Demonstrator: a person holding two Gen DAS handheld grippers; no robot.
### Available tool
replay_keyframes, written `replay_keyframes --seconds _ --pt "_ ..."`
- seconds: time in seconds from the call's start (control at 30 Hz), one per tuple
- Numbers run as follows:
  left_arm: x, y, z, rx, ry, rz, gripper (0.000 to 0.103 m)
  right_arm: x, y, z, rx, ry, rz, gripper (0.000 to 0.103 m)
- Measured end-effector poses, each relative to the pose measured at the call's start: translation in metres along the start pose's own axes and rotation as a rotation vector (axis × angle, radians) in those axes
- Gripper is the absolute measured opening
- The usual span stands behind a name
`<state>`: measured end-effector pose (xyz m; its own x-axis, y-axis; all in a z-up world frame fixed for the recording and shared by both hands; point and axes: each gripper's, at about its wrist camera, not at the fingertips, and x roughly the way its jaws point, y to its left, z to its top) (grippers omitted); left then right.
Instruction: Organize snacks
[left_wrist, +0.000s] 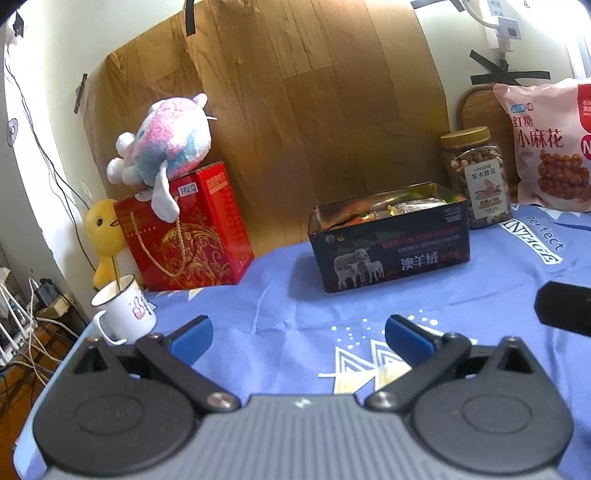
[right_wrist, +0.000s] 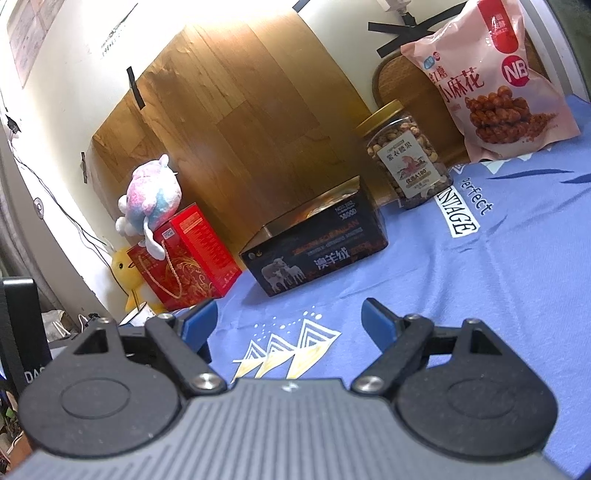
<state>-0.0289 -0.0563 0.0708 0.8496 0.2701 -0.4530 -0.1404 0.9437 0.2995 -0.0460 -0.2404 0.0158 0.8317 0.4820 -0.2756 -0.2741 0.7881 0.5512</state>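
A dark open tin box (left_wrist: 391, 251) (right_wrist: 317, 251) with sheep printed on its side stands on the blue cloth, with wrapped snacks (left_wrist: 402, 206) inside it. Behind it to the right are a clear nut jar (left_wrist: 476, 177) (right_wrist: 406, 155) with a gold lid and a pink snack bag (left_wrist: 546, 147) (right_wrist: 491, 81) that leans on the wall. My left gripper (left_wrist: 299, 334) is open over the cloth, short of the box, with nothing between its fingers. My right gripper (right_wrist: 290, 317) is open too and holds nothing.
A red gift box (left_wrist: 192, 232) (right_wrist: 184, 258) with a pastel plush toy (left_wrist: 166, 147) (right_wrist: 151, 199) on top stands at the left, a yellow plush (left_wrist: 103, 236) beside it. A white enamel mug (left_wrist: 125, 310) sits near the table's left edge. Cables hang beyond that edge.
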Motion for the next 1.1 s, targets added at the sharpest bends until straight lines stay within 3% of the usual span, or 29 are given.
replay_keyframes --seconds 1.1 --pt "-0.0099 0.0062 0.0037 0.069 -0.117 0.108 0.103 -0.0042 -0.0036 -0.0015 0.037 -0.030 0.015 0.088"
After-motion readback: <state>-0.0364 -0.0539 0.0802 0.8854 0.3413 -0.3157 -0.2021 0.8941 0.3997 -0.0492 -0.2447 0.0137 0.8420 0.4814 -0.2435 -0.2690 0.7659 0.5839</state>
